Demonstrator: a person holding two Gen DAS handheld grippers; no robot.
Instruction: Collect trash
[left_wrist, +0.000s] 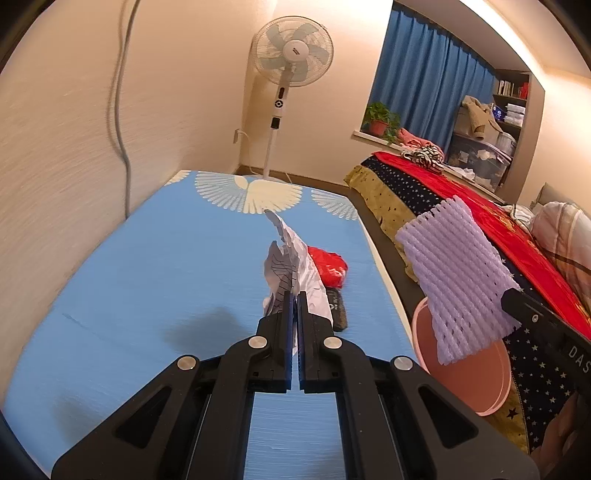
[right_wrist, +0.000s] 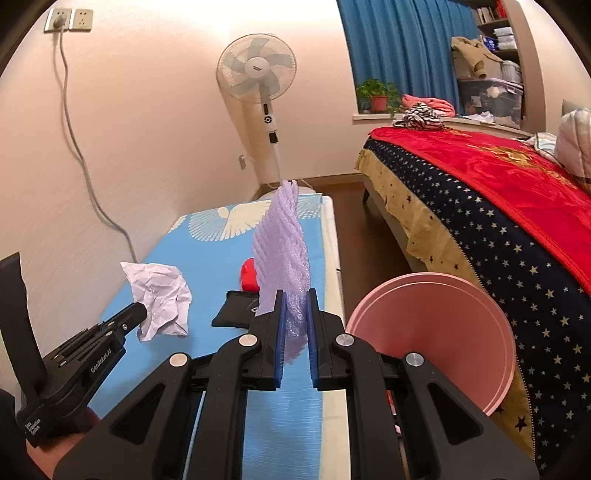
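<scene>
My left gripper (left_wrist: 294, 295) is shut on a crumpled sheet of white paper (left_wrist: 291, 258) and holds it above the blue table (left_wrist: 147, 277); the right wrist view shows that left gripper (right_wrist: 142, 308) with the paper (right_wrist: 159, 295) at its tip. My right gripper (right_wrist: 295, 295) is shut on a lilac foam net sleeve (right_wrist: 282, 243), which stands up between the pads; in the left wrist view the sleeve (left_wrist: 458, 273) hangs over the pink bin (left_wrist: 476, 373). A red wrapper (left_wrist: 328, 267) and a flat black pouch (left_wrist: 338, 308) lie on the table.
The pink bin (right_wrist: 436, 332) stands on the floor between the table and a bed with a starred cover and red blanket (right_wrist: 498, 177). A standing fan (right_wrist: 258, 74) is at the table's far end. A cable (right_wrist: 85, 166) hangs down the left wall.
</scene>
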